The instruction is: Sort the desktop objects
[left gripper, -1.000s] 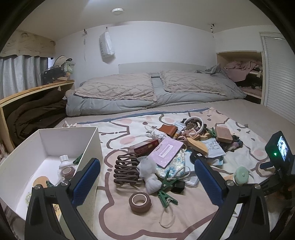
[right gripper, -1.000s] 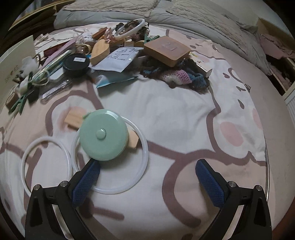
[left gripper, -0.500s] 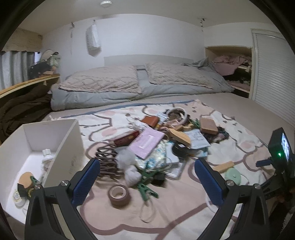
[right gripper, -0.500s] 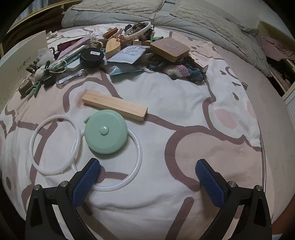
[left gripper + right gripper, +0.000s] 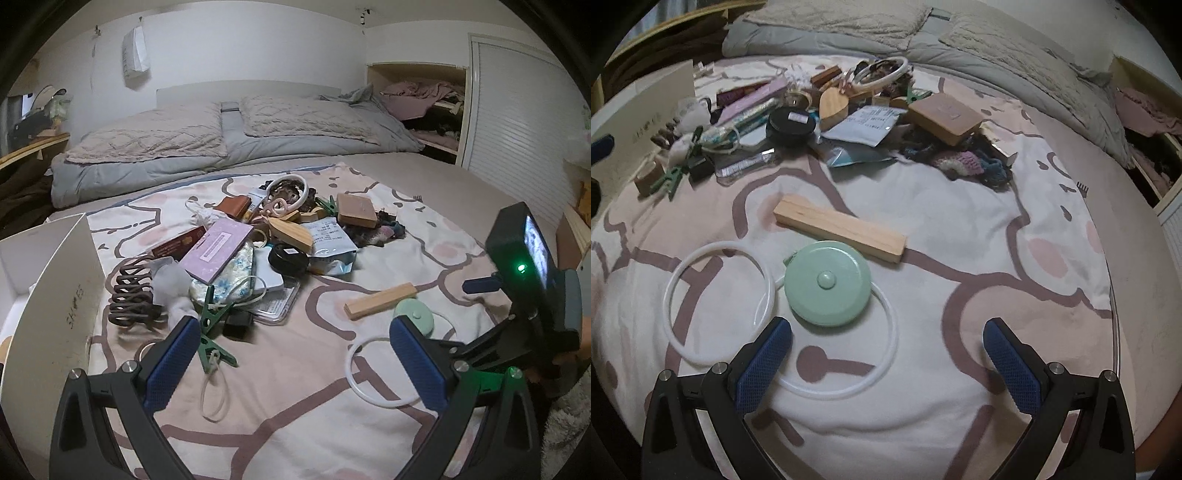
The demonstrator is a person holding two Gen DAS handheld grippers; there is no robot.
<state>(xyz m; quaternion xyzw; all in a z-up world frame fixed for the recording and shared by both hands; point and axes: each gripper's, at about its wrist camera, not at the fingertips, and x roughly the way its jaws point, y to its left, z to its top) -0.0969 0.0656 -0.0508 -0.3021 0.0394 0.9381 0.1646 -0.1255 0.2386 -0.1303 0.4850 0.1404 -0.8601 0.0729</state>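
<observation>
A heap of small items (image 5: 266,236) lies on a patterned blanket: a pink booklet (image 5: 218,249), a black round case (image 5: 288,260), a brown hair claw (image 5: 131,297), green clips (image 5: 212,332). Nearer the right gripper lie a wooden block (image 5: 840,228), a mint round tape measure (image 5: 827,282) and two white rings (image 5: 718,302). My left gripper (image 5: 295,360) is open and empty above the blanket's near part. My right gripper (image 5: 888,363) is open and empty just behind the tape measure. The right gripper's body (image 5: 524,295) shows in the left wrist view.
A white open box (image 5: 55,295) stands at the left, beside the left gripper. A tan box (image 5: 945,116) and knitted yarn piece (image 5: 964,162) sit at the heap's right. Pillows and a grey duvet (image 5: 229,136) lie behind. A shelf alcove (image 5: 421,110) is at the far right.
The left gripper swung right, so the white box slid toward the frame's left edge. The right gripper pulled back, uncovering the whole wooden block beyond the tape measure.
</observation>
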